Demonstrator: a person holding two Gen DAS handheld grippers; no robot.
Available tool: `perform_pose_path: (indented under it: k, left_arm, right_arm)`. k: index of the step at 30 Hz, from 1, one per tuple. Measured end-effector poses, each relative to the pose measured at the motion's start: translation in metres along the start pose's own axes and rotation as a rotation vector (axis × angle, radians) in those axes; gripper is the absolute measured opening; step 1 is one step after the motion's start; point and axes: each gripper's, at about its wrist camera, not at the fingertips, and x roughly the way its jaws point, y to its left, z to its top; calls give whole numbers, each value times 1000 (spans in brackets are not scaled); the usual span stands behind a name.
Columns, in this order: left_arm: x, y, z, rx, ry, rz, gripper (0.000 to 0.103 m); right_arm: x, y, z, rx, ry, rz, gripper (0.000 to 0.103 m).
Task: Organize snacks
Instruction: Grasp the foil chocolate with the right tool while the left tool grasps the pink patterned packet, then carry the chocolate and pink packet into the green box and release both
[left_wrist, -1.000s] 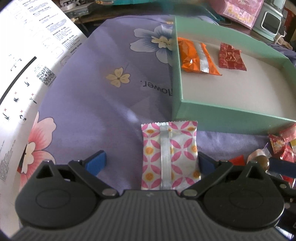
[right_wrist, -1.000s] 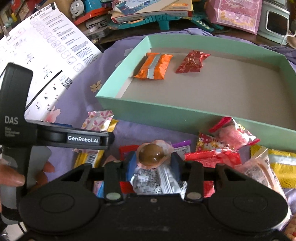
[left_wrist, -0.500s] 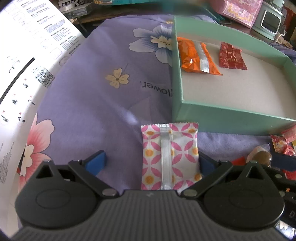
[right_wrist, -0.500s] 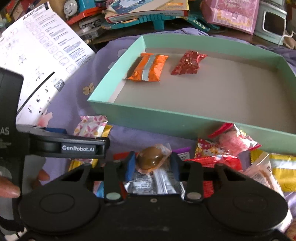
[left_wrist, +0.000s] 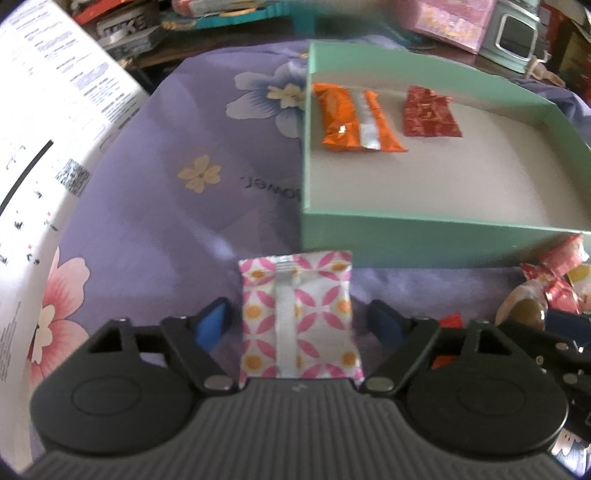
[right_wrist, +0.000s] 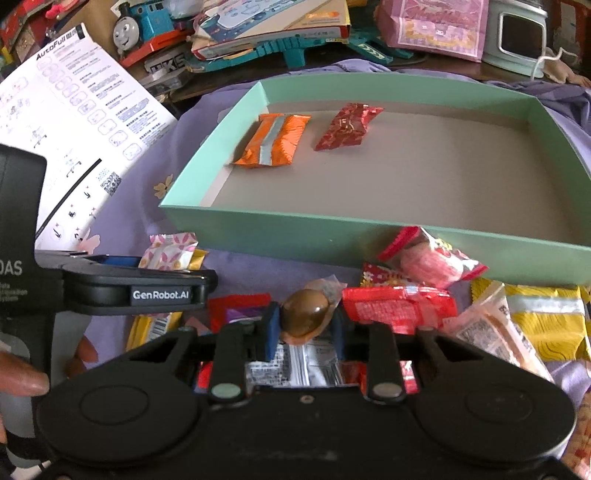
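Jaws of the left gripper (left_wrist: 297, 321) stand apart around the pink-patterned packet (left_wrist: 297, 319), low centre: light, crinkly, best pinched across its sides. Right gripper (right_wrist: 304, 325) clamps a slippery wrapped brown candy (right_wrist: 306, 316), bottom centre.

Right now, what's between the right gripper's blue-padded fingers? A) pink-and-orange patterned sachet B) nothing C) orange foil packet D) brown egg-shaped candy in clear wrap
D: in the right wrist view the right gripper has both blue pads pressed against the brown egg-shaped candy in clear wrap, while the orange foil packet lies inside the mint-green cardboard box.
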Motion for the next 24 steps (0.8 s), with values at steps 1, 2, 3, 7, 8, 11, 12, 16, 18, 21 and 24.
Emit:
perform_pose_path:
  k: [1, 2, 3, 7, 8, 11, 12, 16, 18, 21, 24]
  left_arm:
    - [-1, -2, 0, 10, -4, -4, 68]
    - [-3, -4, 0, 20, -10, -10, 56]
    - [-5, -5, 0, 24, -15, -16, 51]
    - [-7, -6, 0, 13, -10, -17, 50]
    - [-9, -5, 0, 8, -10, -19, 50]
    - [-15, -3, -3, 0, -17, -19, 50]
    - [-17, -3, -4, -2, -19, -20, 50]
    - [-26, -1, -5, -5, -28, -19, 50]
    - [-31, -1, -6, -5, -33, -18, 50]
    - [-39, 0, -7, -5, -43, -23, 50]
    - [-48, -2, -9, -2, -56, -29, 50]
  right_arm:
    - [-1, -1, -1, 4, -1, 1, 28]
    - [-2, -2, -1, 7, -2, 1, 28]
    - [-3, -3, -1, 11, -4, 2, 28]
    - [-7, -4, -3, 22, -9, 3, 28]
    - [-8, -4, -4, 22, -10, 3, 28]
    - [-10, -4, -5, 26, -12, -2, 28]
    - [-11, -4, -6, 28, -14, -2, 28]
    - [-18, -5, -7, 35, -25, -3, 28]
    - [-22, -5, -8, 35, -31, -2, 28]
    - [-28, -6, -10, 37, -44, -3, 28]
    - [-35, -9, -11, 45, -56, -5, 28]
